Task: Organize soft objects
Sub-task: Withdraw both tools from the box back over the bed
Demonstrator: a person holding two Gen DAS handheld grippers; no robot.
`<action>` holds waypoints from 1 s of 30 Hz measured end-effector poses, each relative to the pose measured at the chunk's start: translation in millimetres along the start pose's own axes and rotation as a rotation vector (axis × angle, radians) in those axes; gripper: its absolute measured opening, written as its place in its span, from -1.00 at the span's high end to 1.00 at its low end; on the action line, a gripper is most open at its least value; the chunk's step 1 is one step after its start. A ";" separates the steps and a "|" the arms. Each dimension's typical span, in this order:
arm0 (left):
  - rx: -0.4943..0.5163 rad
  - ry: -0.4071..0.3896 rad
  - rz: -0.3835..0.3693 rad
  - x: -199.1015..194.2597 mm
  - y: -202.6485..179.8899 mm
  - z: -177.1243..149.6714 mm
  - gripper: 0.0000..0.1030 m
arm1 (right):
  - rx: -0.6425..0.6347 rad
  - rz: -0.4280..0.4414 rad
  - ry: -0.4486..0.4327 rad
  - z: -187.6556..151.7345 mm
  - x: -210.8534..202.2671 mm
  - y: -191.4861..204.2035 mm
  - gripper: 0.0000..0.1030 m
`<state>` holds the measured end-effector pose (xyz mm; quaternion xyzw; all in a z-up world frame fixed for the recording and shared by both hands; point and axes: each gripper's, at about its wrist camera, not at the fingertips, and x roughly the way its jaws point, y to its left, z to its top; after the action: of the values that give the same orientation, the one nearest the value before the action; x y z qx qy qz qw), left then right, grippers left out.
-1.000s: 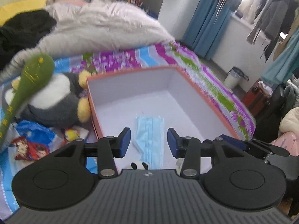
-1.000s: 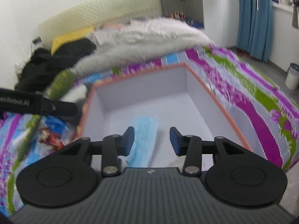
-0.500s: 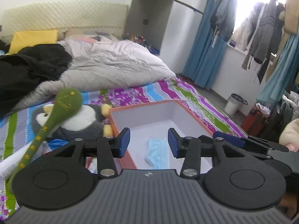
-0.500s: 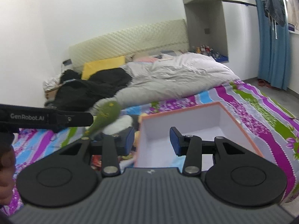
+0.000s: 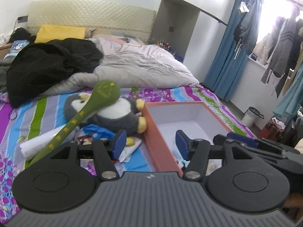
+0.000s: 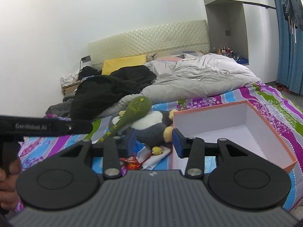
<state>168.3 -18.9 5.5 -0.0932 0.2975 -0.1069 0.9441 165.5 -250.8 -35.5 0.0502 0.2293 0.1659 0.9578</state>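
My left gripper (image 5: 150,143), jaws just widened and grasping nothing, straddles the near-left wall of the orange, white-lined cardboard box (image 5: 158,132); my right gripper (image 6: 153,141) hangs released too. Left of the box, beside the grey-and-white plush penguin (image 5: 113,113), the striped bedspread (image 5: 37,117) lies open. The long green plush club (image 5: 90,111) leans across the penguin, round head pointing away from me.

Daylight floods in from the window (image 5: 280,19), blown out to white glare behind the hanging clothes (image 5: 251,28). The rest of the room is evenly, softly lit with faint shadows. Both fisheye views bend the walls at the edges and look slightly soft
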 end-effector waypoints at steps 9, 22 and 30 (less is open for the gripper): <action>-0.056 0.050 0.083 -9.7 42.7 -29.7 -0.75 | -0.005 0.023 0.056 -23.7 8.4 25.1 0.13; -0.102 0.106 0.140 -12.8 77.6 -79.0 -0.84 | -0.027 0.020 0.164 -65.7 17.4 51.2 0.13; -0.148 0.133 0.186 -10.4 105.7 -102.0 -0.84 | -0.059 0.050 0.217 -82.3 35.1 70.8 0.13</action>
<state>116.1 73.8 -96.4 -0.1271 0.3737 -0.0025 0.9188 136.6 -170.6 -111.3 0.0094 0.3256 0.2007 0.9239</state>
